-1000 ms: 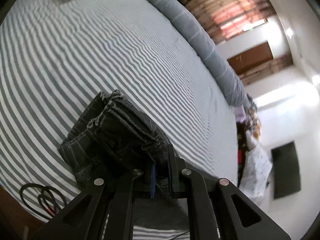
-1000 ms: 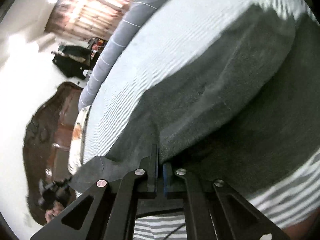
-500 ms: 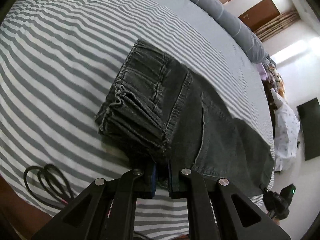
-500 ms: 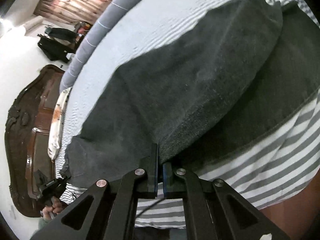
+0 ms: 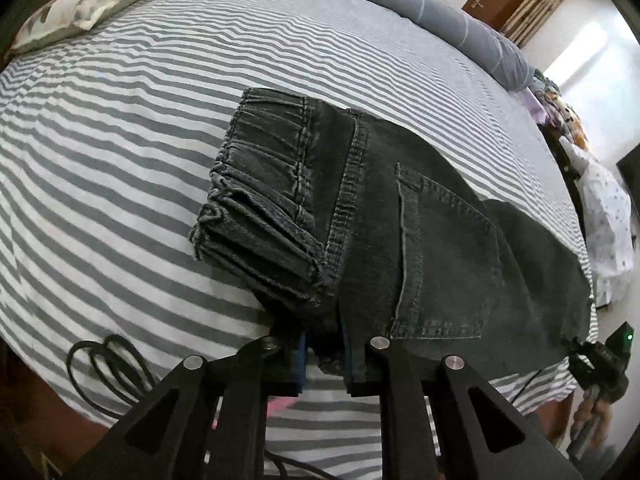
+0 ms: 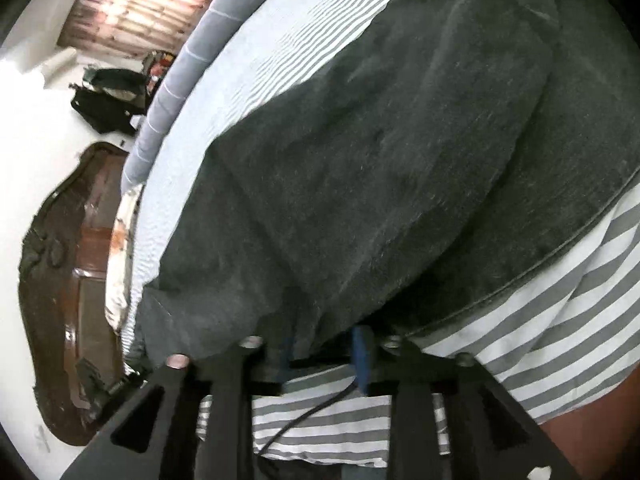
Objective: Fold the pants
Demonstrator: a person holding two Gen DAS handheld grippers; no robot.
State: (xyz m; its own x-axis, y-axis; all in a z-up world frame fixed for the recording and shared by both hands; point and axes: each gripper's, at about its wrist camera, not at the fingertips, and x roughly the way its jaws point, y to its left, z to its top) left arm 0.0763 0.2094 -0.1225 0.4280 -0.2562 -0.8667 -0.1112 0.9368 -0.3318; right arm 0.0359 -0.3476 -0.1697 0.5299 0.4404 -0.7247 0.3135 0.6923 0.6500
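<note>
Dark grey denim pants (image 5: 400,216) lie folded lengthwise on the striped bed, waistband at the left, back pocket up. My left gripper (image 5: 325,354) is at the near corner of the waistband with its jaws parted a little, cloth lying loosely between them. In the right wrist view the pants (image 6: 380,152) fill the middle, a leg layer doubled over. My right gripper (image 6: 326,346) has its jaws apart around the near edge of the leg fabric. The right gripper also shows in the left wrist view (image 5: 596,372) at the far end of the pants.
The grey-and-white striped bed sheet (image 5: 120,140) spreads all around. A pillow (image 5: 100,0) and a grey bolster (image 5: 420,4) lie at the far side. A black cable loop (image 5: 100,372) lies at the bed's near edge. A dark wooden headboard (image 6: 68,280) stands left.
The pants have been lowered and spread flat on the bed. Both grippers, shut on the cloth before, have opened their jaws.
</note>
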